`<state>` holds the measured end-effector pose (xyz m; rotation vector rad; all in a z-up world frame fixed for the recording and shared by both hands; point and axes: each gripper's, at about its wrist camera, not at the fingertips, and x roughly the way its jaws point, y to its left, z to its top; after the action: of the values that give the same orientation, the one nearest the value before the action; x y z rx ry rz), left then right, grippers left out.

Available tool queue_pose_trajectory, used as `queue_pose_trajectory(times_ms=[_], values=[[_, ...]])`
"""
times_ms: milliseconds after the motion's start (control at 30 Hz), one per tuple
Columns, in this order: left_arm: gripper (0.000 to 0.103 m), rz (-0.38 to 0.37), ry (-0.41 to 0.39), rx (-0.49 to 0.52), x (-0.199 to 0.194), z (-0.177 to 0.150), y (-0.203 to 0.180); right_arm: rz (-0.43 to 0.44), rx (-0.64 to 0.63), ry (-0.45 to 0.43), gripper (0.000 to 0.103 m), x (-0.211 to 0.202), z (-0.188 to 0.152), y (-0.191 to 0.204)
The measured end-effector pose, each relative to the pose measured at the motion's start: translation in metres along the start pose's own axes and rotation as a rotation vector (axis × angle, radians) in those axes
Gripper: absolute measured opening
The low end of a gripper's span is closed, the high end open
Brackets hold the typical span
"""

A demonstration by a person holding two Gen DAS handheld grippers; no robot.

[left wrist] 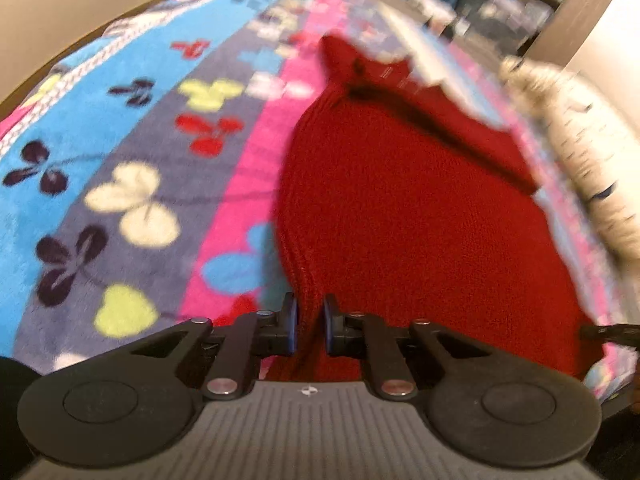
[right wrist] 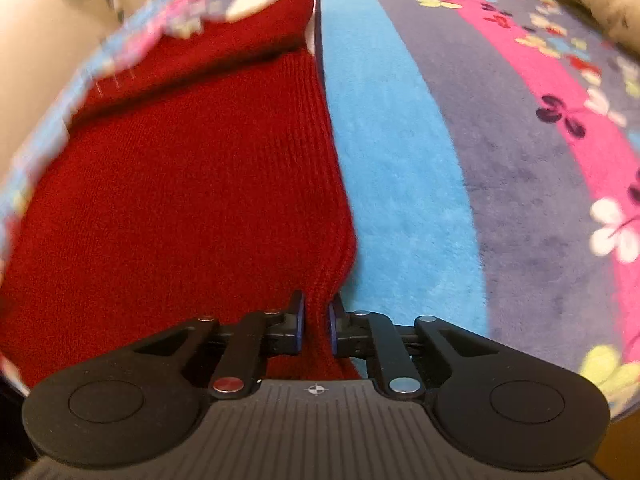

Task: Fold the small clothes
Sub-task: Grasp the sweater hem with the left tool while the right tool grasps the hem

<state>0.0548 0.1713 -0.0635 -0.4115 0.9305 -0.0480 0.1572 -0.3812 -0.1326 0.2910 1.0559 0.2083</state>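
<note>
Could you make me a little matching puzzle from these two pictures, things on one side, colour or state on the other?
Things:
1. knitted garment
2. blanket
3. left gripper
4. blanket's plain stripe beside the garment

Descriptions:
A. light blue
B. striped, with butterfly shapes
C. dark red
D. shut on the garment's ribbed edge

Pairs: 1-C, 2-B, 3-D, 4-A. The right gripper pinches the garment's ribbed edge too.

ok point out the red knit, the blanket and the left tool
red knit (left wrist: 420, 220), left wrist view, middle of the flat knit body
blanket (right wrist: 400, 160), right wrist view, bare blue stripe beside the knit
left tool (left wrist: 310, 328), left wrist view, between its fingertips, shut on the knit's ribbed edge
</note>
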Motion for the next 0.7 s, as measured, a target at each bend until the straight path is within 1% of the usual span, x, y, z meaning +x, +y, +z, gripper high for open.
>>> queue_pose_trajectory(times_ms=[33,67,100,133,167,233,267,300,500,700], values=[[0.013,-0.017,-0.012,-0.006,-0.003,0.0,0.0,0.052,0.052,-0.02,0.012,-0.005,0.002,-0.006],[0.014,-0.03,-0.014,-0.013,-0.005,0.0,0.001,0.076,0.081,-0.033,0.012,-0.008,0.003,-0.01],[0.014,-0.038,-0.006,-0.022,-0.004,0.0,0.001,0.074,0.09,-0.039,0.012,-0.009,0.003,-0.012],[0.014,-0.036,0.009,-0.031,-0.001,0.001,0.002,0.054,0.085,-0.035,0.012,-0.008,0.003,-0.012],[0.014,-0.027,0.027,-0.038,0.002,0.001,0.002,0.035,0.074,-0.022,0.014,-0.005,0.002,-0.01],[0.02,-0.009,0.075,-0.046,0.01,-0.001,0.003,-0.029,0.025,0.02,0.018,0.005,-0.001,-0.002],[0.024,-0.003,0.091,-0.047,0.013,-0.002,0.003,-0.063,0.0,0.044,0.022,0.01,-0.003,0.001],[0.024,0.003,0.1,-0.044,0.015,-0.003,0.003,-0.076,-0.009,0.063,0.026,0.014,-0.004,0.003],[0.024,0.027,0.122,-0.058,0.018,-0.004,0.008,-0.078,-0.044,0.094,0.032,0.02,-0.009,0.008],[0.024,0.043,0.127,-0.052,0.021,-0.005,0.009,-0.084,-0.06,0.088,0.032,0.021,-0.012,0.008]])
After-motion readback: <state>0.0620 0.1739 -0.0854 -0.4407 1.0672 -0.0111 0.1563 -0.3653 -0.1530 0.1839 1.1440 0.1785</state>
